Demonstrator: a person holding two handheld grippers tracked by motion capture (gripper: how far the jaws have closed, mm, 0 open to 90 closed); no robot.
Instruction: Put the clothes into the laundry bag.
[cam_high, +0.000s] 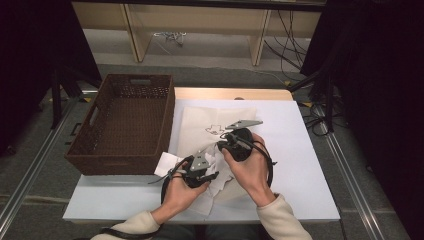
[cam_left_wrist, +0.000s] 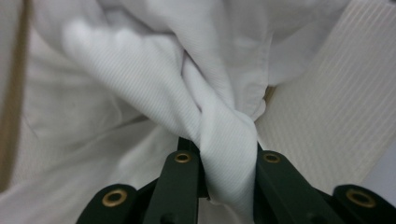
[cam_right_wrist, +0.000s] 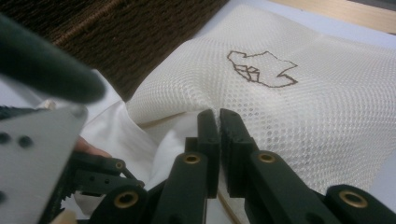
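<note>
Where the forearms enter at six o'clock of the high view, angled inward toward each other over the table (cam_high: 300, 150), sleeves cream, wrists bent slightly down. Left hand (cam_high: 181, 192) wrapped under its claw from below, fingers curled round the body, thumb side up; left claw (cam_high: 212, 176) pointing toward three o'clock, low over the white cloth (cam_high: 216, 187). Seen in the left gripper view: left claw (cam_left_wrist: 227, 151) pinching a twisted fold of cloth (cam_left_wrist: 140, 79), fabric bunched between the black jaws and rising toward twelve o'clock. Right hand (cam_high: 250, 167) gripping its claw from the five o'clock side, knuckles up, wrist cocked toward eleven o'clock; right claw (cam_high: 220, 145) aimed at nine o'clock, close beside the left one. Seen in the right gripper view: right claw (cam_right_wrist: 218, 116) pressed together, jaws touching at the edge of the mesh bag (cam_right_wrist: 303, 107); whether any fabric caught between them, cannot tell. Cloth lying crumpled at the bag's six o'clock edge, partly over it, directly under both hands. Bag flat on the table, printed outline (cam_high: 216, 129) at its middle. Basket (cam_high: 125, 125) at nine o'clock of the bag, just beside it.
</note>
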